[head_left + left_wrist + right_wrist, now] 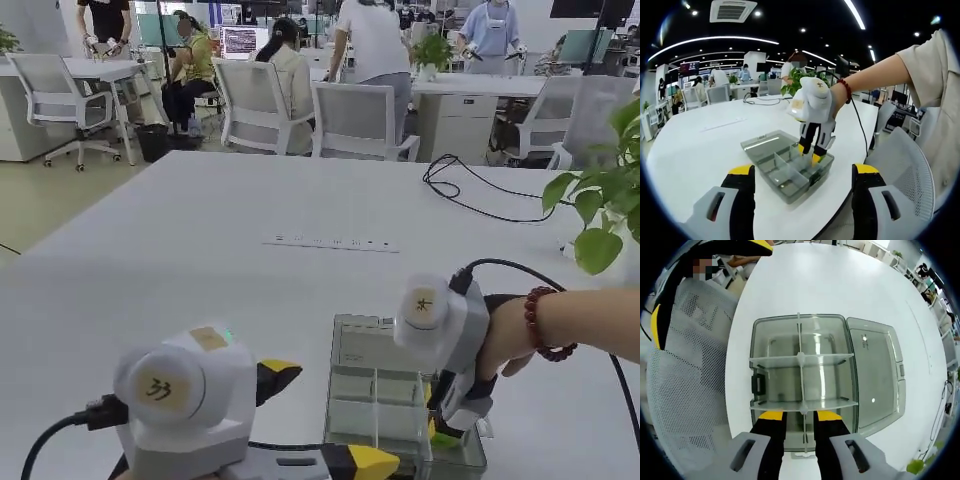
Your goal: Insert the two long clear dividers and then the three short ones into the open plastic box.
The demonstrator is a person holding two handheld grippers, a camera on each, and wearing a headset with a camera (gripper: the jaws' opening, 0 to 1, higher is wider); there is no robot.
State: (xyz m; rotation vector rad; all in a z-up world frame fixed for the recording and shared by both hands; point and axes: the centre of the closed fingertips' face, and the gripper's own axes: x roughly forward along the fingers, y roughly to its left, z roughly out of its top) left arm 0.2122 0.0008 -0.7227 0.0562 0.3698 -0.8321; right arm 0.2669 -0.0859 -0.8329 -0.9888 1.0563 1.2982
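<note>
The open clear plastic box (765, 335) lies on the white table, its lid (875, 375) folded flat beside it. Inside, one clear divider (800, 340) runs along the box and two more (825, 359) cross it. My right gripper (801, 416) points down into the near end, open, its yellow-tipped jaws standing either side of the lengthwise divider. The head view has that gripper (440, 435) at the right end of the box (375, 405). My left gripper (803, 170) hovers left of the box (785, 172), open wide and holding nothing.
A leafy plant (600, 200) stands at the table's right edge, with a black cable (470, 190) behind it. A white strip (330, 243) lies mid-table. A mesh chair (695, 365) sits by the near table edge. Chairs and people fill the room beyond.
</note>
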